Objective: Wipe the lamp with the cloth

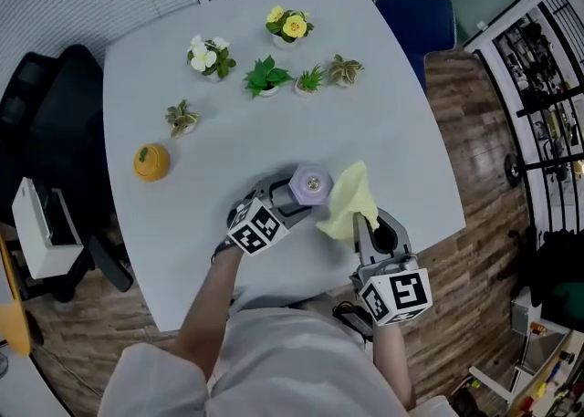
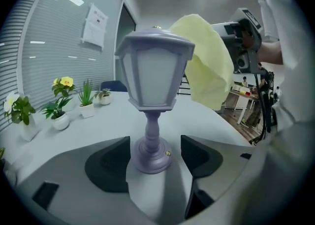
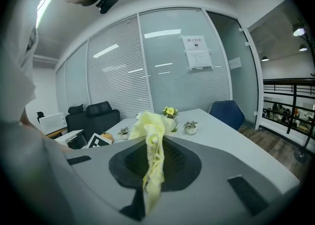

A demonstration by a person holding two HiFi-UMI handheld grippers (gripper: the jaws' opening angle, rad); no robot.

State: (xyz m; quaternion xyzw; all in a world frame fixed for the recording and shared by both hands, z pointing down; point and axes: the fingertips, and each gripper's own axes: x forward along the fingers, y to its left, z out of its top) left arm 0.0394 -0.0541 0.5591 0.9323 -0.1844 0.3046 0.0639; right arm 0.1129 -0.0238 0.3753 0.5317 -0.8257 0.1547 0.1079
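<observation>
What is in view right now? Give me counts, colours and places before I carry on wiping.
table: one, pale grey, under everything
lamp: one, lilac, upright near the table's front edge
cloth: one, yellow, beside the lamp's top, contact unclear
potted plants: six, green, two flowering yellow or white, far half of table
pumpkin-shaped ornament: one, orange, table's left side
blue chair: one, beyond the far corner
black chair: one, left of table
left hand-held gripper: one, grey, jaws apart either side of the lamp's base
right hand-held gripper: one, grey, shut on the cloth
</observation>
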